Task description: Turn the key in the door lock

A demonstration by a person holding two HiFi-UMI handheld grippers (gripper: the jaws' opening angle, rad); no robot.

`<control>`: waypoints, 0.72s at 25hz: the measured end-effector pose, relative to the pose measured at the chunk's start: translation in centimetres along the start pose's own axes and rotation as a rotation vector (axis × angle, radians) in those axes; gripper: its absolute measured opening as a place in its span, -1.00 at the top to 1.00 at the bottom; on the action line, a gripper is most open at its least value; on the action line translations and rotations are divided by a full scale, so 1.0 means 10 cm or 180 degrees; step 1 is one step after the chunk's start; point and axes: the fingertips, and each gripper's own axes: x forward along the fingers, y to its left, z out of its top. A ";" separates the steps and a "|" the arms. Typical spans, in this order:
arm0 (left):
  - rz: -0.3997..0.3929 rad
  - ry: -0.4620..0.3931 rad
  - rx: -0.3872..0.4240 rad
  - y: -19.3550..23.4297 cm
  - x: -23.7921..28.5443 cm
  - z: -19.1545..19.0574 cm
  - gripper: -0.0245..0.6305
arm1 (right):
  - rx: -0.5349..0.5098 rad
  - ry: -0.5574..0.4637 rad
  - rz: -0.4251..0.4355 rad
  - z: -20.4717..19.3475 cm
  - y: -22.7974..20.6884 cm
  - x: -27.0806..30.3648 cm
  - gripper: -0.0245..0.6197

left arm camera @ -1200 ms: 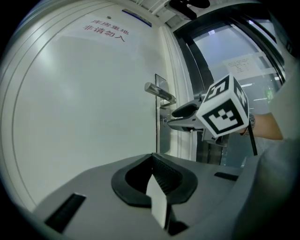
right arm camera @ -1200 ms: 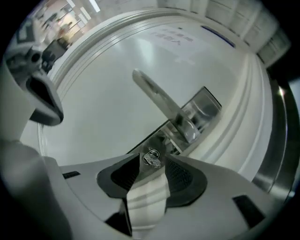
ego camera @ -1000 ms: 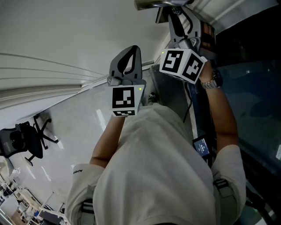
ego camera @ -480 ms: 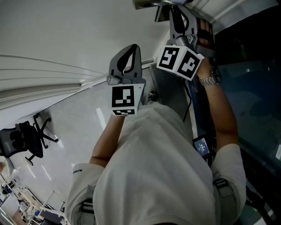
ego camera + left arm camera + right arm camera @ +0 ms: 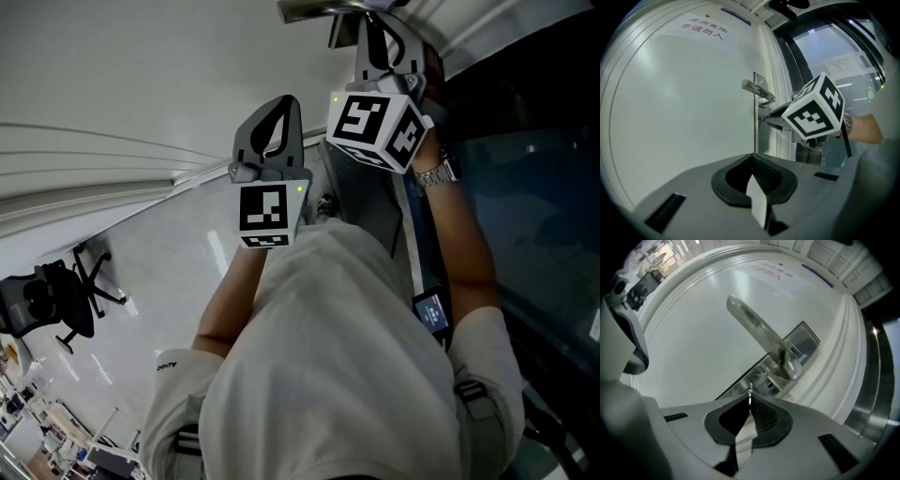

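- A white door (image 5: 684,329) fills the background. Dark glass panels (image 5: 534,187) stand beside it at 3 o'clock in the head view.
- The right hand-held gripper (image 5: 750,401) points at the lock. Its jaws have just been closing and now pinch the thin metal key (image 5: 749,397) edge-on between their tips.
- The key's far end meets the lower end of the steel lock plate (image 5: 799,345), near the door's edge.
- From those jaw tips the door handle (image 5: 757,331) lies at 12 o'clock. Its lever runs out from the plate toward 11 o'clock.
- A wristwatch (image 5: 433,173) sits on the wrist behind the right hand-held gripper.
- The left hand-held gripper (image 5: 753,157) has its jaws pressed together with nothing between them. It faces the bare door face without touching it.
- In the head view it hangs at 8 o'clock from the right one's marker cube (image 5: 375,127).
- Red print (image 5: 704,29) is on the door at 11 o'clock in the left gripper view.
- An office chair (image 5: 56,305) stands well apart on the glossy floor (image 5: 159,281), at 8 o'clock in the head view.
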 end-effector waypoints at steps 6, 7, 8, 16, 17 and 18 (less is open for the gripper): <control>0.0006 0.0026 0.0032 -0.01 0.01 -0.02 0.90 | 0.1178 -0.0073 0.0307 -0.01 -0.04 0.01 0.88; 0.0007 0.0031 0.0036 -0.02 0.01 -0.02 0.90 | 0.1390 -0.0103 0.0361 -0.01 -0.04 0.01 0.88; 0.0008 0.0037 0.0038 -0.01 0.02 -0.02 0.90 | 0.1601 -0.0131 0.0411 0.00 -0.04 0.02 0.88; 0.0012 0.0105 0.0140 -0.09 0.07 -0.02 0.90 | 0.3036 -0.0147 0.0713 -0.10 -0.09 0.04 0.88; 0.0016 0.0109 0.0150 -0.11 0.08 -0.01 0.90 | 0.3249 -0.0145 0.0761 -0.12 -0.12 0.04 0.88; 0.0020 0.0111 0.0160 -0.14 0.10 0.00 0.90 | 0.3473 -0.0140 0.0807 -0.14 -0.14 0.05 0.88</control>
